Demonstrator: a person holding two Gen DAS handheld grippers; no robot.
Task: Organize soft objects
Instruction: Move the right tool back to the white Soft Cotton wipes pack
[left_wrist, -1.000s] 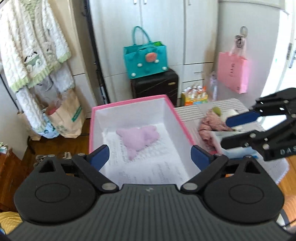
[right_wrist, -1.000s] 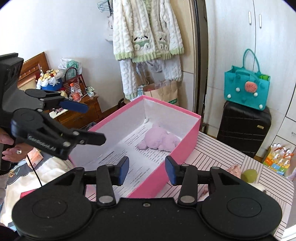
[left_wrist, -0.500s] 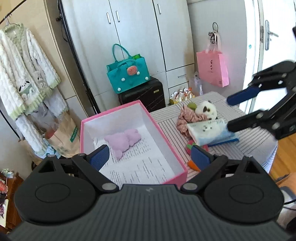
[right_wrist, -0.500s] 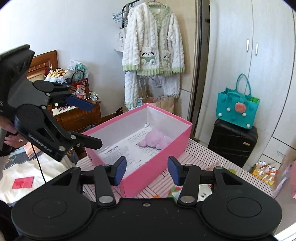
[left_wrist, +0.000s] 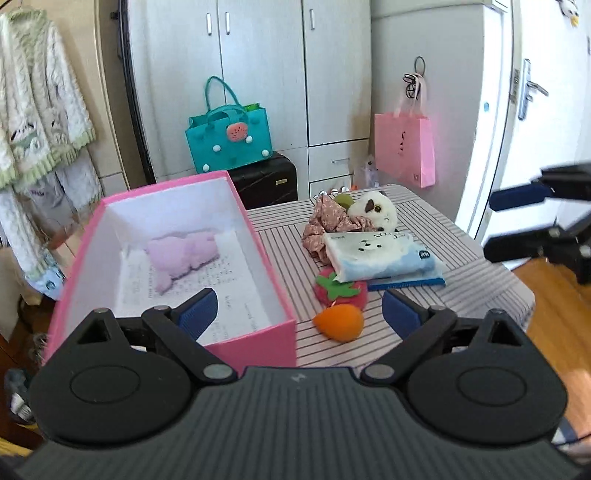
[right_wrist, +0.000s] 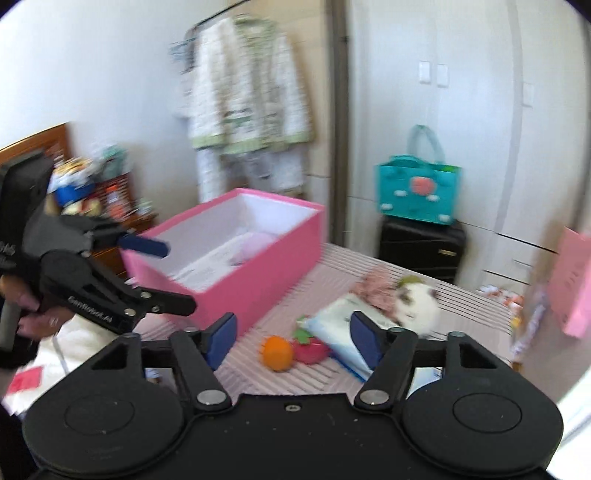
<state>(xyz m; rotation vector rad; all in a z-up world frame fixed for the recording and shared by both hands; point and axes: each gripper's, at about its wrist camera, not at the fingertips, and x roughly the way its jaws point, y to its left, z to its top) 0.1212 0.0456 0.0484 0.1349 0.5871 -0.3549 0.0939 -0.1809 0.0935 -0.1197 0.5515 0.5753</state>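
A pink box (left_wrist: 255, 240) (right_wrist: 258, 273) stands on the striped table with a lilac plush (left_wrist: 181, 254) inside. Right of it lie an orange plush carrot (left_wrist: 340, 323) (right_wrist: 277, 352), a red strawberry plush (left_wrist: 341, 290) (right_wrist: 310, 349), a tissue pack (left_wrist: 380, 254), a floral cloth (left_wrist: 325, 225) and a white plush animal (left_wrist: 373, 212) (right_wrist: 417, 302). My left gripper (left_wrist: 299, 312) (right_wrist: 159, 273) is open and empty above the box's near corner. My right gripper (right_wrist: 291, 339) (left_wrist: 517, 221) is open and empty, above the table's near right side.
The striped table (left_wrist: 480, 280) ends close on the right, with wooden floor beyond. A teal bag (left_wrist: 229, 140) sits on a black suitcase (left_wrist: 266, 181) behind the table. A pink bag (left_wrist: 404, 147) hangs on the wardrobe. Robes (left_wrist: 40, 122) hang at the left.
Both grippers have pulled back and up from the box, so the toys on the table have come into view. Both stay open and empty.
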